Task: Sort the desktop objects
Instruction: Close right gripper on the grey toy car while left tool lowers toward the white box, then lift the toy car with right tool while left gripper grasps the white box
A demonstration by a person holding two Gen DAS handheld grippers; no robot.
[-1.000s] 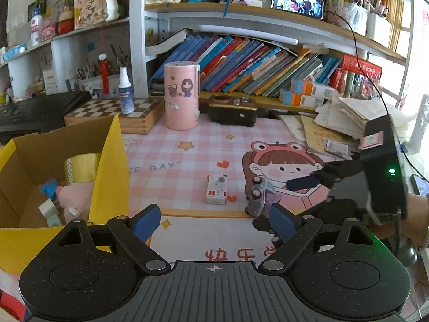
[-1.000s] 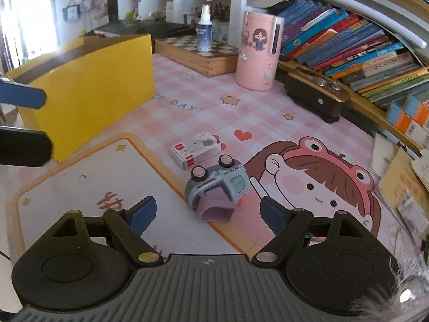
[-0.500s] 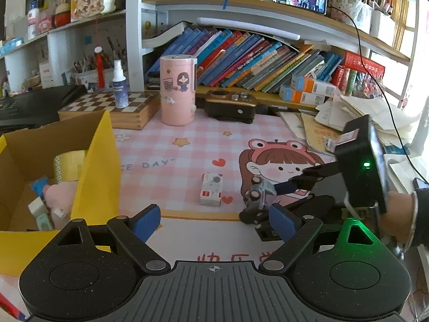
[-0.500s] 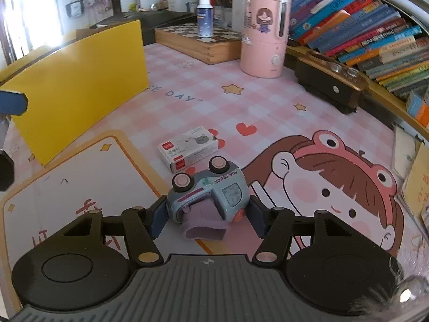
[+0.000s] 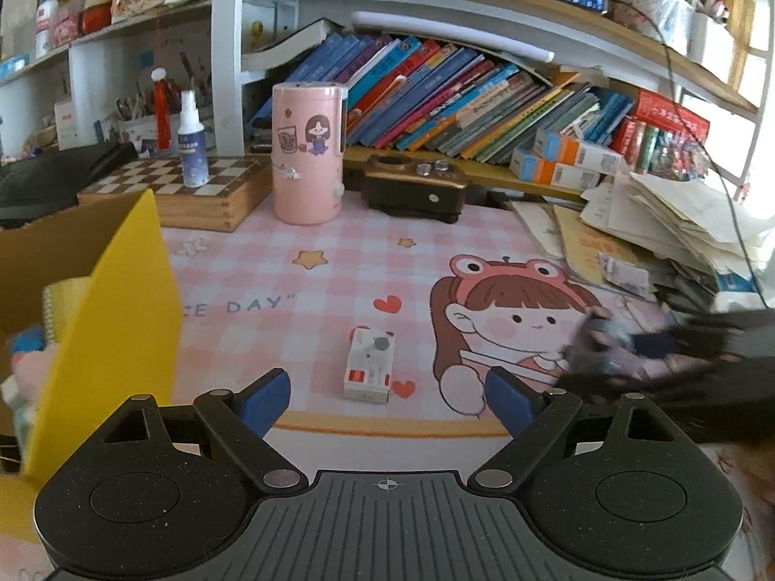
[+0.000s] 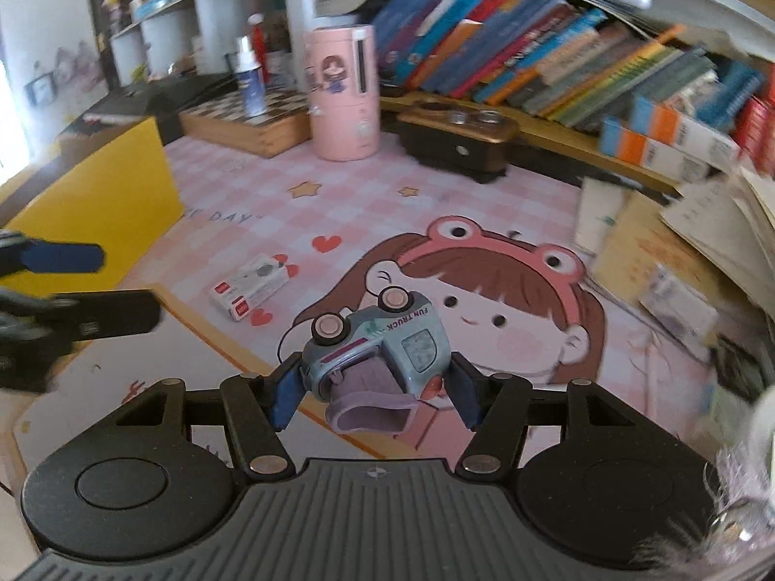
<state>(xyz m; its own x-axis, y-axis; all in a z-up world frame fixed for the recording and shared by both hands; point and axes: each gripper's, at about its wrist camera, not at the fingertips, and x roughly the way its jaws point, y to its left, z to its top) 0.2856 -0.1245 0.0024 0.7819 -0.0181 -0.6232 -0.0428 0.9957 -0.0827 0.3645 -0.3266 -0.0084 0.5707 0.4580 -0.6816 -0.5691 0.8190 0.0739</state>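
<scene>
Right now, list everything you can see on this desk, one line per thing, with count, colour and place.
toy truck: one, grey-blue with pink wheels, between the right fingers
small box: one, white and red, flat on the mat's middle
cardboard box: one, yellow outside, left edge, holding soft things
pink canister: one, upright at the back
spray bottle: one, white and blue, standing on the chessboard box
chessboard box: one, wooden, back left
brown case: one, right of the canister
books: many, mixed colours, leaning on the shelf
papers: a pile, right side
desk mat: one, pink check
left gripper: open, empty
right gripper: shut on the truck
</scene>
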